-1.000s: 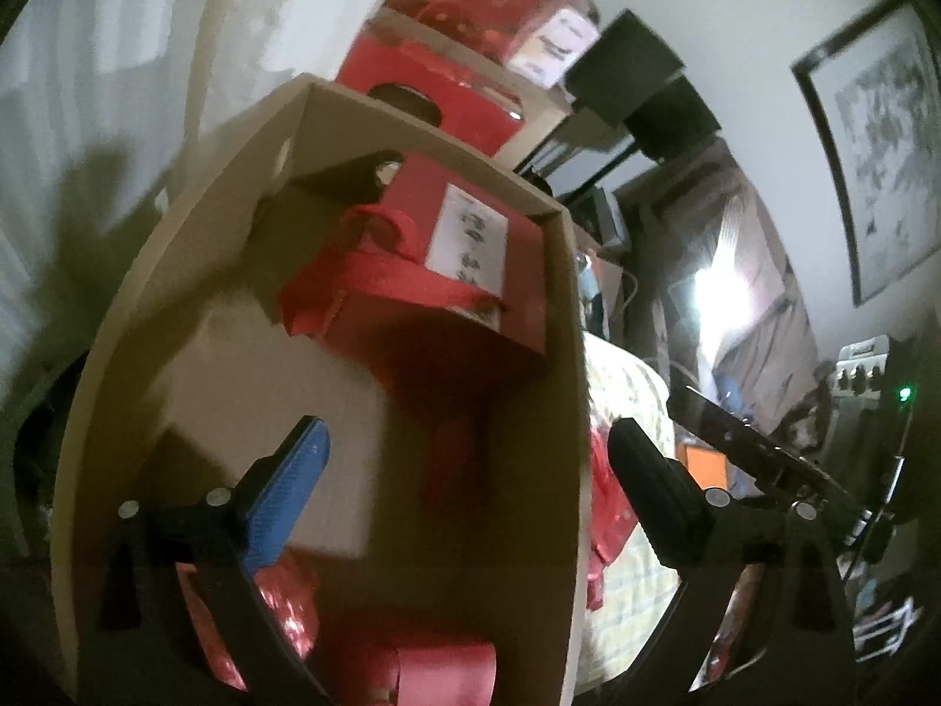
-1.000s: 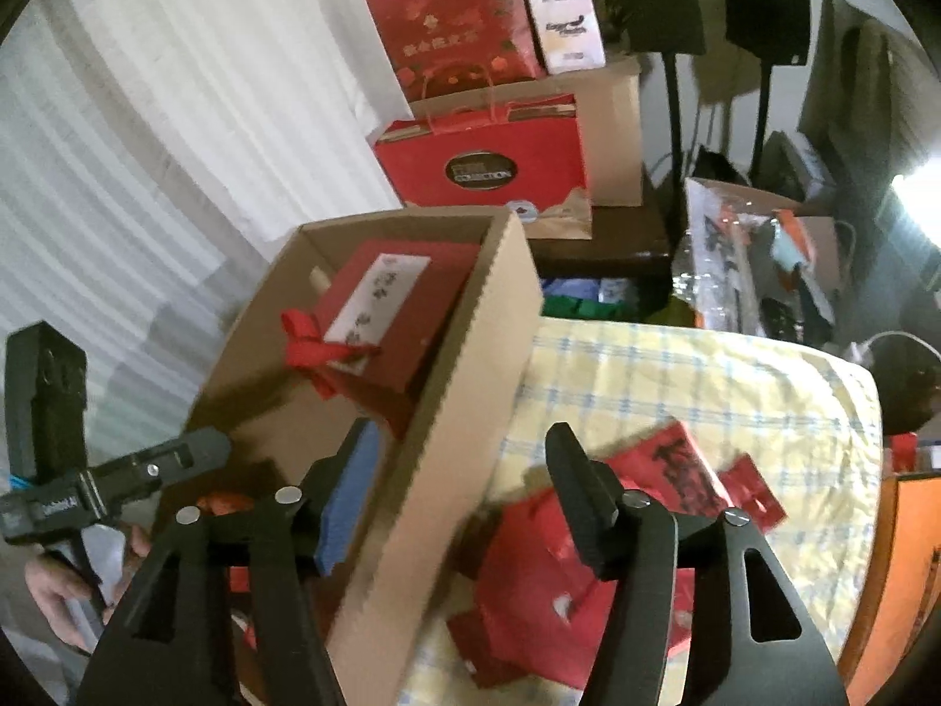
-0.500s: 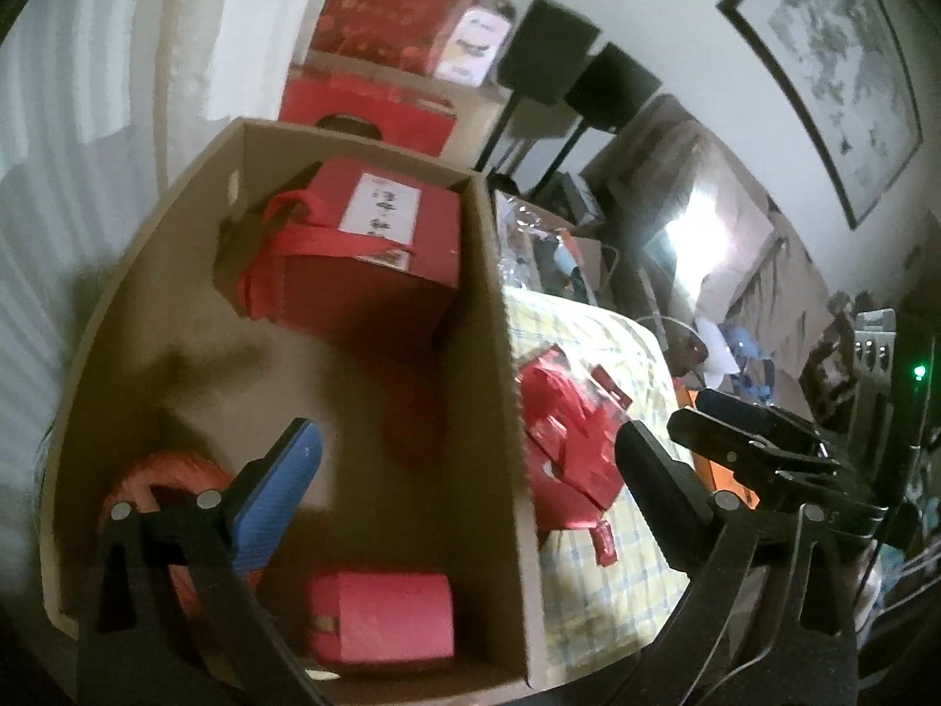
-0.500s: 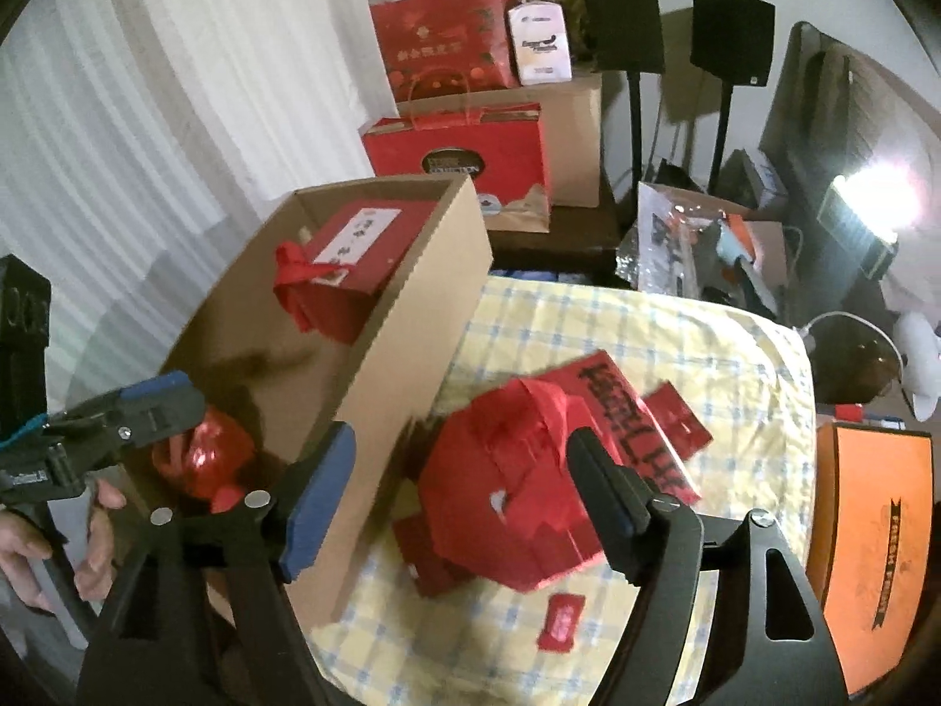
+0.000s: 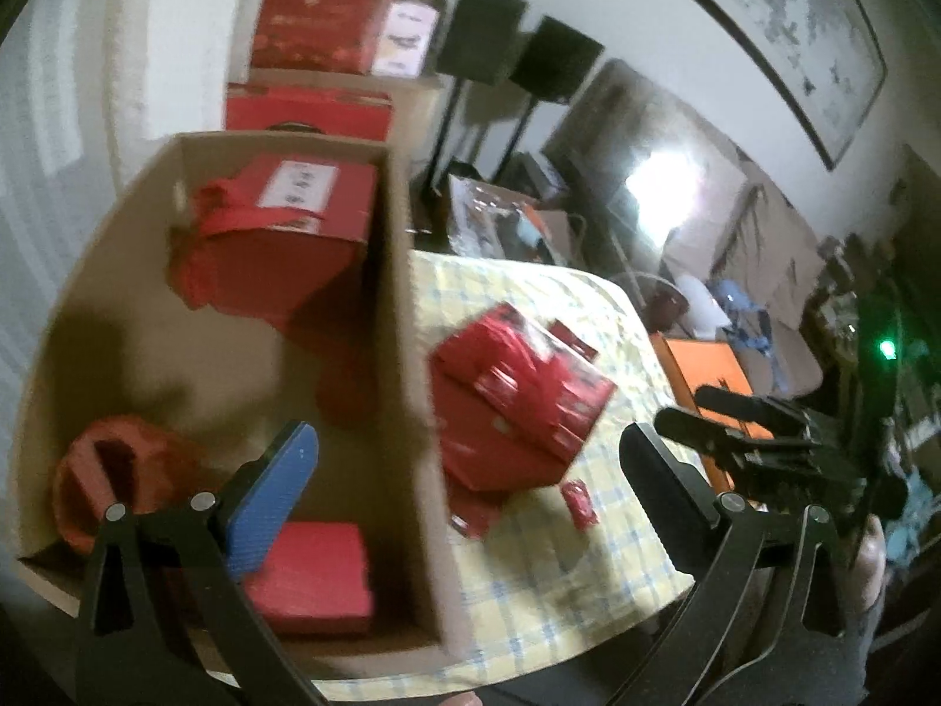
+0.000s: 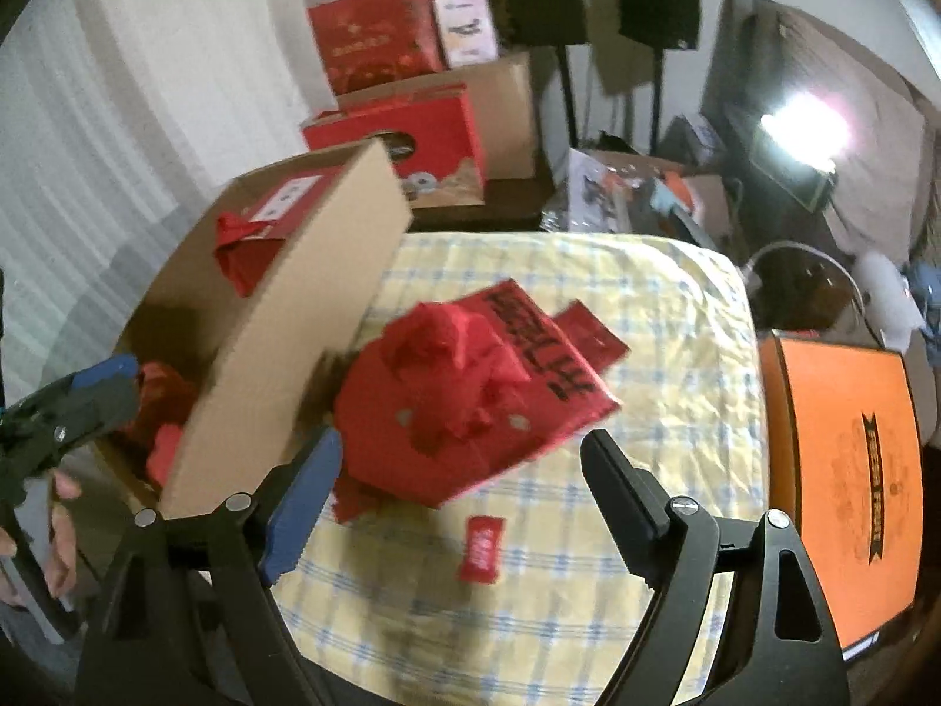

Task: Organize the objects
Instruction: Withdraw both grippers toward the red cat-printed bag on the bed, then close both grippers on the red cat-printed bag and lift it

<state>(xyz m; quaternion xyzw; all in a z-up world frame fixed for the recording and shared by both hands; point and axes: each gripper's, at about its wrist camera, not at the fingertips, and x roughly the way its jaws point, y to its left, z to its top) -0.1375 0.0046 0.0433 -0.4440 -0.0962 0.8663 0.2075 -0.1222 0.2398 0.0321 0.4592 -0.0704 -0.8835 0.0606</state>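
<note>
An open cardboard box [image 5: 406, 306] [image 6: 306, 317] stands at the left of a table with a yellow checked cloth [image 6: 676, 353]. Inside it are a red gift box with a ribbon [image 5: 282, 235], a small red box [image 5: 312, 576] and a red round thing [image 5: 117, 470]. A pile of red bags and envelopes [image 6: 464, 400] [image 5: 511, 406] lies on the cloth beside the box. A small red packet [image 6: 482, 547] lies nearer. My left gripper [image 5: 464, 470] is open over the box's right wall. My right gripper [image 6: 459, 470] is open above the pile's near edge.
An orange box [image 6: 847, 470] sits at the table's right. Behind the table are red gift bags [image 6: 376, 41], a cardboard carton [image 6: 500, 112], two black speakers on stands [image 6: 600, 0] and clutter. A white curtain [image 6: 117, 117] hangs at the left.
Both grippers have pulled back and up from the cardboard box and swung right, so the red pile on the cloth now shows in both views. Both stay open and empty.
</note>
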